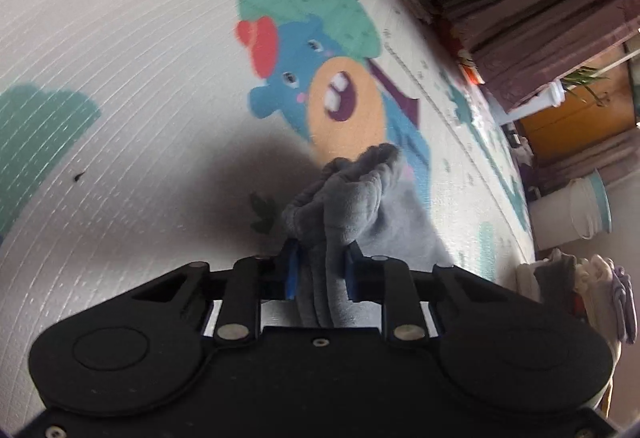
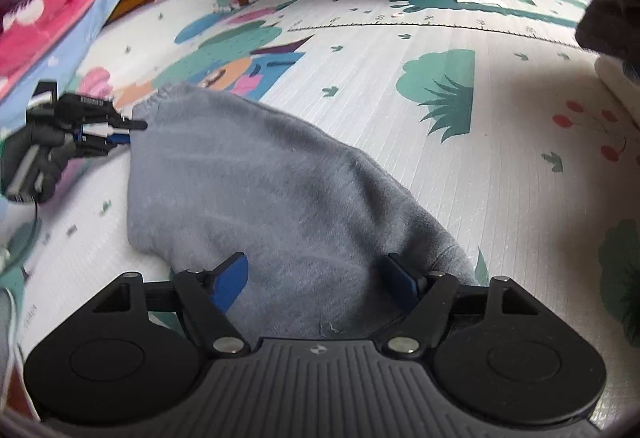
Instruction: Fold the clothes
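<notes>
My left gripper (image 1: 320, 270) is pinching a bunched edge of the grey garment (image 2: 256, 190), pads pressing into the cloth. My right gripper (image 2: 316, 278) is standing wide, fabric lying loose between its fingers (not clamped). The garment is lying spread on the play mat (image 2: 500, 166), left gripper at its far-left corner.

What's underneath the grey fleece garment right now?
The grey fleece garment lies on the white cartoon-printed play mat, covering part of its print. Anything else beneath the cloth is hidden.
</notes>
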